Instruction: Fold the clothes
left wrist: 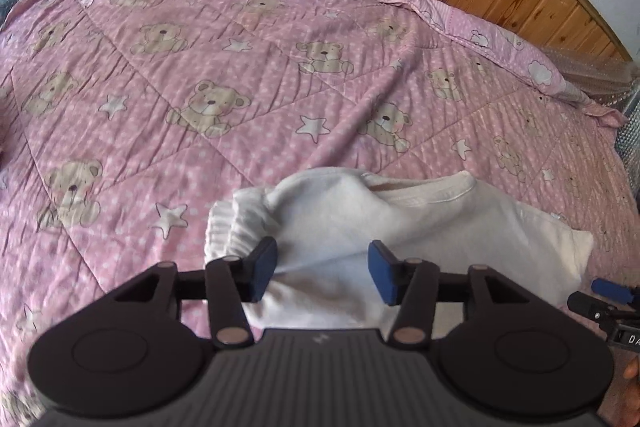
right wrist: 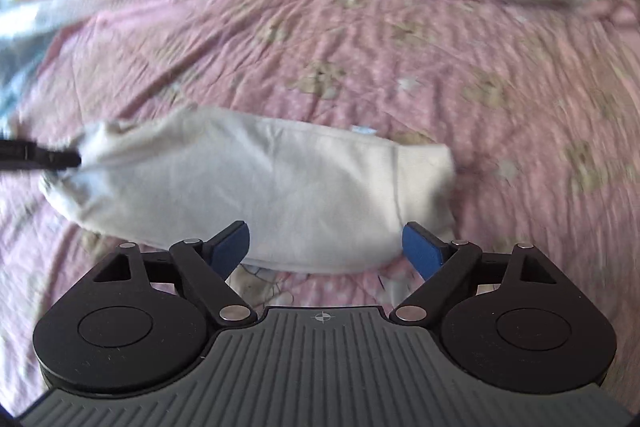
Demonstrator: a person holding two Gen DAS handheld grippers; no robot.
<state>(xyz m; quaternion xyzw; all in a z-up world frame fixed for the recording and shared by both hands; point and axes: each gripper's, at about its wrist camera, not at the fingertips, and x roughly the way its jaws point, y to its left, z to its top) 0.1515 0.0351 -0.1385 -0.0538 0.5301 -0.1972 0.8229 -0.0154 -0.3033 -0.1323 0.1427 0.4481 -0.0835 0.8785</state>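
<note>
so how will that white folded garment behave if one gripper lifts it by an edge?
Likely floppy: the white garment lies in soft rounded folds on the pink quilt. Probably unfolds and droops if lifted. Its fleecy-looking knit and ribbed cuff suggest good grip, not slippery.

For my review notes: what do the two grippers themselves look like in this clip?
Both match. The left gripper and right gripper have black linkage arms with silver pivot pins, blue pads on the fingers, two round black discs and a ribbed grey body bearing a small white mark. No cables or sleeves show.
</note>
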